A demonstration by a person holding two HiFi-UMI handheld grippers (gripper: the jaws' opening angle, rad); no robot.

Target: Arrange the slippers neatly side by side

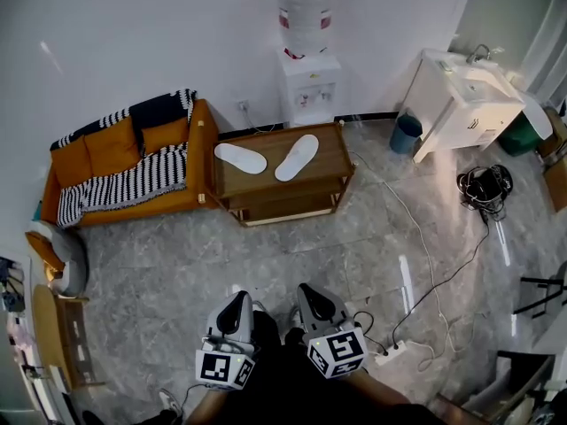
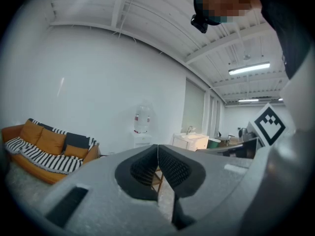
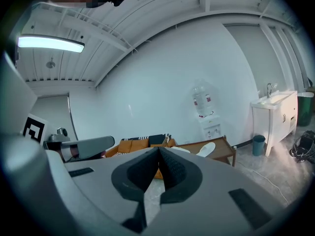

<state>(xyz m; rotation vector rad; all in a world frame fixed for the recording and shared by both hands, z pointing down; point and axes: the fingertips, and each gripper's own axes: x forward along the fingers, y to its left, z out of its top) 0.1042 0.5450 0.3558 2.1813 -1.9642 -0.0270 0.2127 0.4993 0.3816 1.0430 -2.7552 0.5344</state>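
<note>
Table (image 1: 332, 154) holds white slippers (image 1: 240, 158) (image 1: 297, 157); left hand-held gripper (image 1: 239, 297) and right hand-held gripper (image 1: 307, 290) clenched.

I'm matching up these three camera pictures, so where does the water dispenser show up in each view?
Head view: water dispenser at top centre, against the wall behind the wooden table.
Left gripper view: near the centre, small, against the white wall.
Right gripper view: right of centre, left of the sink cabinet.
Shared landmark: the orange sofa, left of it in all three.
</note>
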